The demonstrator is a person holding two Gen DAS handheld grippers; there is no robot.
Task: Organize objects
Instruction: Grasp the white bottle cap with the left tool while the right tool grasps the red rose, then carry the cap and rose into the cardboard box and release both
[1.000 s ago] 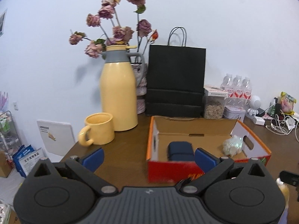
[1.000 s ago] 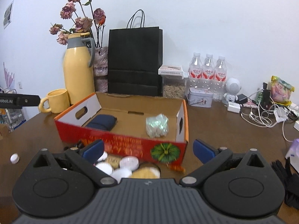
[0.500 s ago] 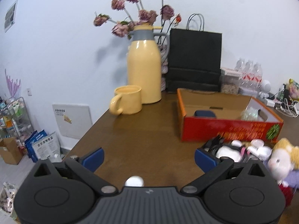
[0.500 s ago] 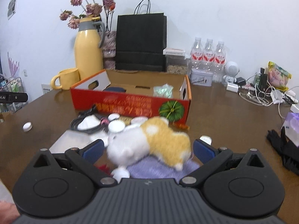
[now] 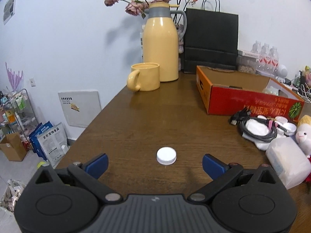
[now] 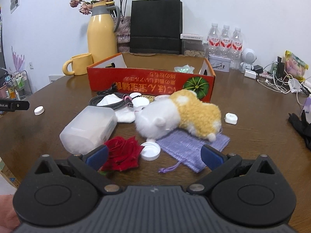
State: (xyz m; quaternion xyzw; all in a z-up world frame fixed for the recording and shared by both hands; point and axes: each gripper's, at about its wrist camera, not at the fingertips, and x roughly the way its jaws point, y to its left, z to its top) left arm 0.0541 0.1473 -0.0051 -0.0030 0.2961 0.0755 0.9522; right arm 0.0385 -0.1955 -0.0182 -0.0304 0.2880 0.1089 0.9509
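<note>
A red cardboard box (image 6: 151, 81) (image 5: 250, 99) stands open on the brown table. In front of it lies a heap: a yellow and white plush toy (image 6: 180, 114), a coiled cable (image 6: 112, 102), a translucent plastic container (image 6: 89, 128), a red fabric rose (image 6: 122, 153), a purple pouch (image 6: 192, 145) and white lids. A lone white cap (image 5: 166, 155) (image 6: 38, 110) lies apart to the left. My left gripper (image 5: 154, 164) is open, with the cap just ahead between its fingers. My right gripper (image 6: 154, 155) is open, low over the rose and a white lid (image 6: 150, 151).
At the back stand a yellow thermos (image 5: 160, 46), a yellow mug (image 5: 144, 76), a black paper bag (image 6: 156, 25) and water bottles (image 6: 225, 40). Tangled chargers (image 6: 276, 77) and a black glove (image 6: 301, 126) lie at the right. The table's left edge (image 5: 81, 136) drops to floor clutter.
Both grippers have drawn back from the box toward the table's near side. The left one swung left and now has the lone white cap between its fingers; the heap came into the right view.
</note>
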